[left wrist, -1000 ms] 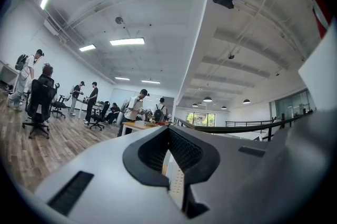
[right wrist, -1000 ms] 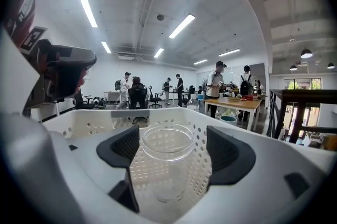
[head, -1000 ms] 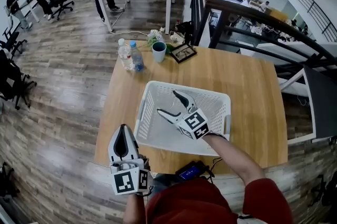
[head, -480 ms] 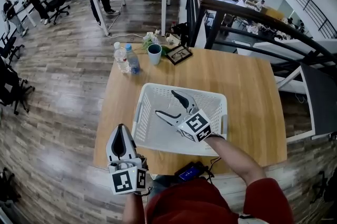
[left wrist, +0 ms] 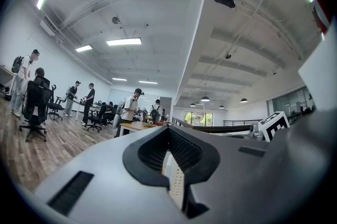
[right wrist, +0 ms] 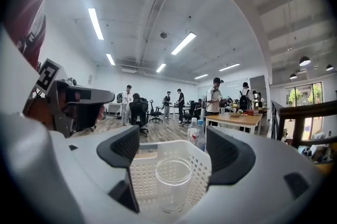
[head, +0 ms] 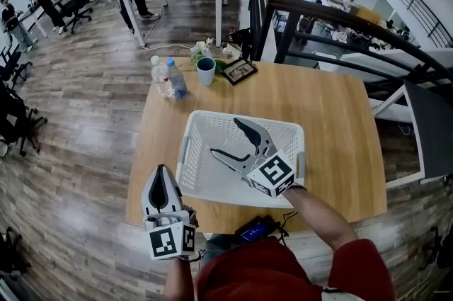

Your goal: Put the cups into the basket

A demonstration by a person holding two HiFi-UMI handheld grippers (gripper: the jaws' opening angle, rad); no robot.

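The white rectangular basket is matt moulded plastic, perforated with small holes; the clear round cup looks smooth, glossy and transparent. The light-brown table is smooth, satin-finished wood, and the grey-brown floor is grained wooden planks.

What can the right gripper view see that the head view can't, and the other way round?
Only the right gripper view clearly shows a clear cup standing upright in the white basket, between the open jaws of the right gripper. Only the head view shows the teal cup and framed picture at the far edge of the table. Both show the white basket, the two water bottles and the left gripper.
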